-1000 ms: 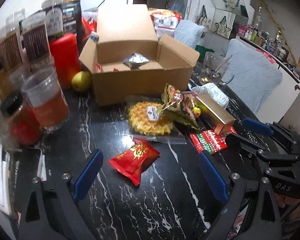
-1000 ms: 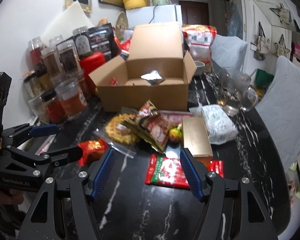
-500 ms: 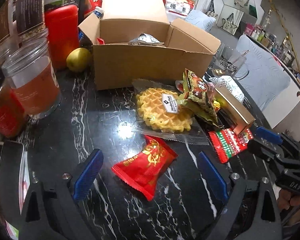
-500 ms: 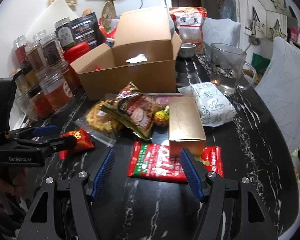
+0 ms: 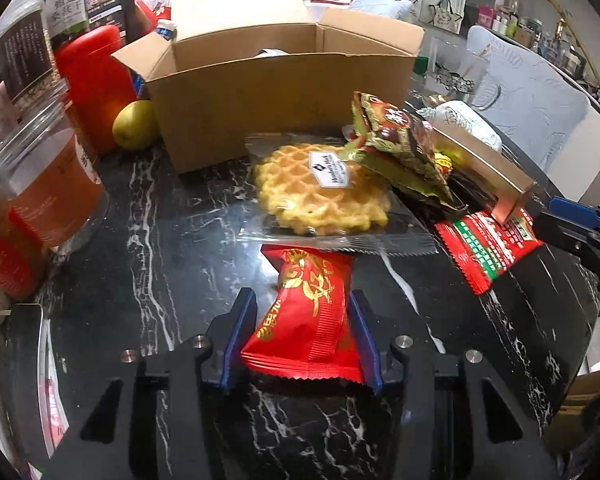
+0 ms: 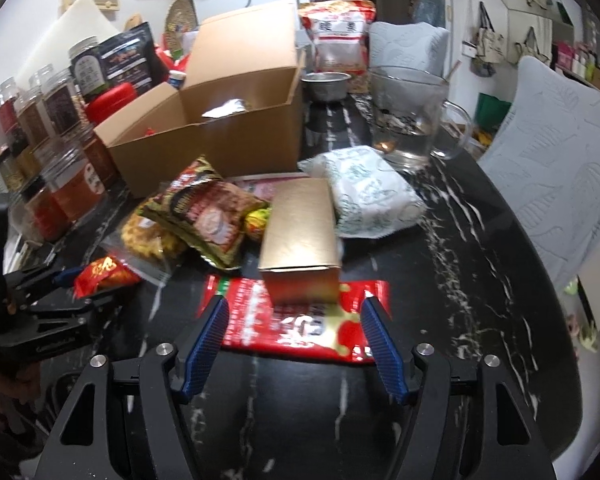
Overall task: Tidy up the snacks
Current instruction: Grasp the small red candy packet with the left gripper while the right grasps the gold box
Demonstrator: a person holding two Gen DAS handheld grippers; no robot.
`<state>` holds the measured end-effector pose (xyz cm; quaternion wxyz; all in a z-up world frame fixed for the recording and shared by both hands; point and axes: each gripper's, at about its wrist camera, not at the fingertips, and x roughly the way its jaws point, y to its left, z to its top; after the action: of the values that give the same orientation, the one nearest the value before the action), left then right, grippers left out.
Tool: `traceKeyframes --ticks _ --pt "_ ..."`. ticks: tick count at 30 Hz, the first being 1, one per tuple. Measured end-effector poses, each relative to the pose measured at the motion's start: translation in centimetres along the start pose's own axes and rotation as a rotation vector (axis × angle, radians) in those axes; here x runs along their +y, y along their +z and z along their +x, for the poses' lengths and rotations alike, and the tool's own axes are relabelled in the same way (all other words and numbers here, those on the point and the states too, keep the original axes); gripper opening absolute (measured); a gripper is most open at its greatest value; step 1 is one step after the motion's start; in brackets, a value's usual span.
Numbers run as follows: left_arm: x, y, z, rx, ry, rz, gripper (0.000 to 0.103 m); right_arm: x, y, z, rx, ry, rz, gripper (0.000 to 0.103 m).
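Left claw (image 5: 302,334) has closed in, grasping the red packet (image 5: 306,320) lengthwise; right claw (image 6: 296,344) gapes, straddling the red-green sachet (image 6: 300,320)

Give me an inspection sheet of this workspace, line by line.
Surface: black marble table, crowded.
Job's things: open cardboard box with a silver packet inside; waffle pack, green snack bag, gold box lying on a red-green packet.
Clutter: jars, glass mug, pear.
Grippers: left gripper closed on the red packet; right gripper open, straddling the red-green packet.
Cables: nothing seen on the table.
Surroundings: padded chairs.
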<state>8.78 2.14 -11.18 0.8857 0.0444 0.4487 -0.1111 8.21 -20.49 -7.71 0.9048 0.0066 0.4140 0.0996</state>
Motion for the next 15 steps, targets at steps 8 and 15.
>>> traceKeyframes --ticks 8,15 --pt "-0.7 -0.6 -0.7 0.012 -0.063 -0.017 0.045 -0.2 0.3 0.6 0.001 0.004 0.018 0.078" --pt "-1.6 -1.1 -1.1 0.003 -0.055 0.001 0.045 0.0 1.2 2.3 -0.001 -0.012 0.006 0.078"
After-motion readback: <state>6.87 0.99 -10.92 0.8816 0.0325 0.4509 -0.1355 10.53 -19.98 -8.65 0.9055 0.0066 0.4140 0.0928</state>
